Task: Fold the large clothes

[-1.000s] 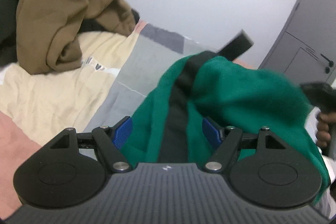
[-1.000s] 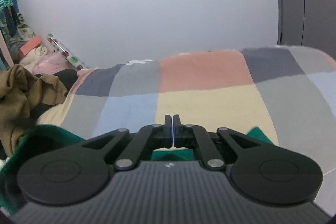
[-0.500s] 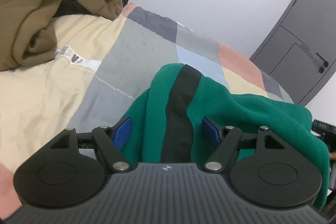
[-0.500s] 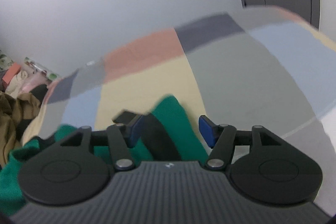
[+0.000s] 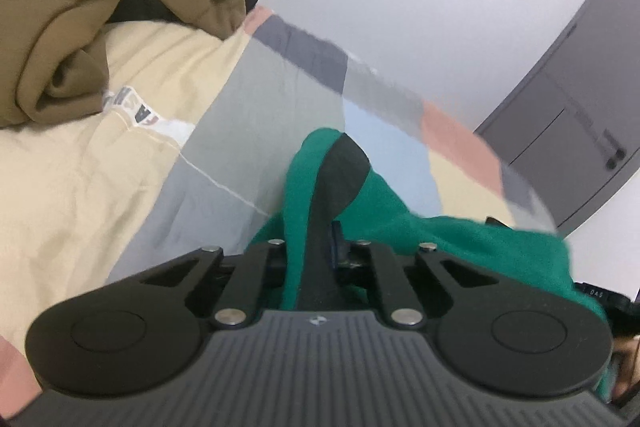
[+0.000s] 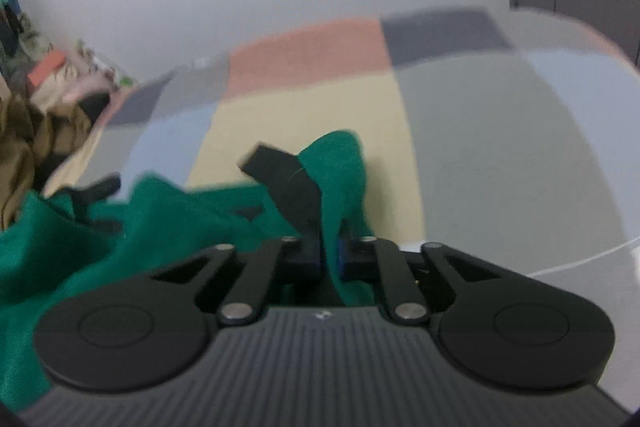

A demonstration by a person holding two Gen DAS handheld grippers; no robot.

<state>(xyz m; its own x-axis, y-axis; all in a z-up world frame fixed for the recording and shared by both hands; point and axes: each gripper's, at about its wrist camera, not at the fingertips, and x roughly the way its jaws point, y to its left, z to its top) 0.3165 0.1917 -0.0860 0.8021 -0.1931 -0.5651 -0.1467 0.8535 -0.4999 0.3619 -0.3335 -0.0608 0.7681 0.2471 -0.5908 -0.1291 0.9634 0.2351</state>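
A green garment (image 5: 400, 211) with a black stripe (image 5: 340, 179) lies bunched on the patchwork bedspread (image 5: 260, 115). My left gripper (image 5: 316, 247) is closing on a raised fold of it, and its pads press the green cloth and black stripe between them. In the right wrist view, the same green garment (image 6: 180, 211) spreads to the left. My right gripper (image 6: 330, 251) is closing on another raised edge, next to a black strip (image 6: 292, 183) that sticks up. Both grippers pinch cloth near the bed's surface.
A brown garment (image 5: 60, 7) is heaped at the far left of the bed, over something black; it also shows as the brown garment (image 6: 20, 147) at the left edge. A grey door (image 5: 580, 107) stands to the right. A white wall lies behind the bed.
Both grippers stood open around the green cloth half a second ago and now pinch it. The right gripper was shut a second ago, opened, then closed. Both moved in lower over the bed.
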